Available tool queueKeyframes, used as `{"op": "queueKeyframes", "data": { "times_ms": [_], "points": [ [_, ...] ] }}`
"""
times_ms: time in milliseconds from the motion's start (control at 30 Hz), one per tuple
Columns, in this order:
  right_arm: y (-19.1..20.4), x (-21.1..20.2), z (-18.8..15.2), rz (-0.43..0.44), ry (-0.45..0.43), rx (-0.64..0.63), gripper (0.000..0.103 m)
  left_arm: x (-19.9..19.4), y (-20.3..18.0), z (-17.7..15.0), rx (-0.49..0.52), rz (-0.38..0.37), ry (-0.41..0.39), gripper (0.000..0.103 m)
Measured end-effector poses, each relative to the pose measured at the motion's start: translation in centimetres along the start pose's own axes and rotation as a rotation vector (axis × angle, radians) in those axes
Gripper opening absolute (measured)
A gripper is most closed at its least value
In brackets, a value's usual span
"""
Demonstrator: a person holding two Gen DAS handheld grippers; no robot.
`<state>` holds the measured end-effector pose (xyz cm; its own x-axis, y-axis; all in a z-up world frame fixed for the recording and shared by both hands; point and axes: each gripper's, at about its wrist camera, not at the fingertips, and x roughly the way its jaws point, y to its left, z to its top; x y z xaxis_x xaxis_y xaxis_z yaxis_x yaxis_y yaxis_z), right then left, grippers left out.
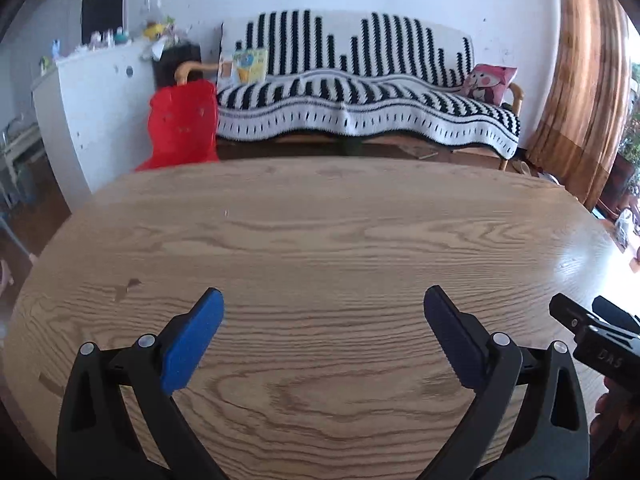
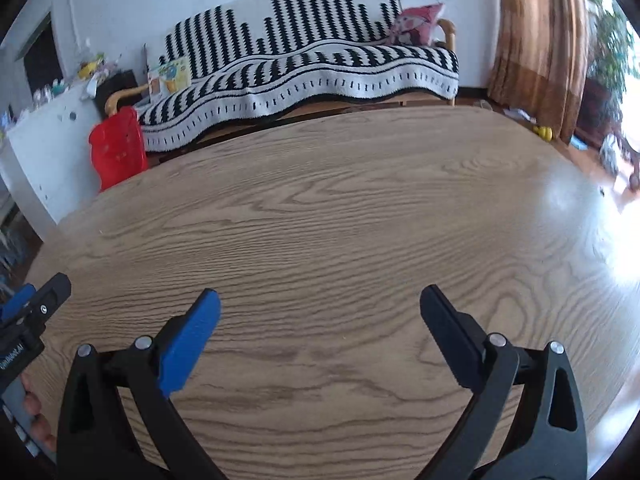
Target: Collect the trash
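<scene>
Wood-grain table (image 1: pixel 320 240) fills the lower two-thirds of both views, bare surface w/ a small dark mark at lower left in the left wrist view. Left gripper (image 1: pixel 323 300) sits at bottom centre of its frame, jaws spread wide, nothing btwn them; one blue pad (image 1: pixel 192 344) faces in on the left side, the other pad looks darker, in shade. Right gripper (image 2: pixel 320 300) same story in its own view: jaws wide apart, empty, above the tabletop. Each tool also pokes into the other's frame, the right one at the far right edge of the left view, the left one at the far left edge of the right view, w/ fingers of a hand (image 2: pixel 34 412) visible at lower left there.

Trash: no loose item can be made out on the table in either view. A red bag (image 1: pixel 182 124) stands on the floor beyond the table's far edge, upper left of frame, just beside the sofa (image 1: pixel 360 92) end and a white cabinet (image 1: pixel 92 112). Sofa has a black-and-white striped throw, a pink cushion (image 1: pixel 488 82) at its right end, a yellow-ish book or box at its left end. Brown curtain (image 1: pixel 580 80) hangs at upper right. Bright glare on the table's right side.
</scene>
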<state>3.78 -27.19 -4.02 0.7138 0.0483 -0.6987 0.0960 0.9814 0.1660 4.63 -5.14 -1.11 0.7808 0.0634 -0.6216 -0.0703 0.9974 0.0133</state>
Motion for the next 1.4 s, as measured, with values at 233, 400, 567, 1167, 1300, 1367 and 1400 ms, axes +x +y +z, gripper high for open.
{"op": "queueKeyframes", "data": {
  "times_ms": [233,400,567,1167,1300,1367,1400],
  "points": [
    [-1.5,-0.1,0.0,-0.034,0.009,0.028,0.096,0.4,-1.4,-0.8,0.057,-0.029,0.038,0.097],
    [-1.4,-0.1,-0.2,-0.077,-0.001,0.021,0.097,0.2,-1.6,-0.9,0.079,-0.047,0.05,0.097],
    [-0.2,0.4,-0.3,-0.077,0.01,-0.036,0.096,0.0,-1.4,-0.7,0.091,-0.07,0.046,0.097],
    [0.1,0.1,-0.5,-0.08,0.007,-0.044,0.097,-0.4,-0.9,-0.3,0.079,-0.062,0.037,0.097],
    [0.2,0.1,-0.5,-0.076,0.011,-0.042,0.096,-0.7,-0.9,-0.3,0.074,-0.054,0.032,0.097],
    [0.2,0.0,-0.4,-0.074,0.011,-0.043,0.097,-0.7,-0.9,-0.3,0.072,-0.056,0.035,0.097],
    [0.2,0.0,-0.3,-0.074,0.011,-0.044,0.097,-0.7,-0.9,-0.4,0.071,-0.057,0.035,0.097]
  ]
}}
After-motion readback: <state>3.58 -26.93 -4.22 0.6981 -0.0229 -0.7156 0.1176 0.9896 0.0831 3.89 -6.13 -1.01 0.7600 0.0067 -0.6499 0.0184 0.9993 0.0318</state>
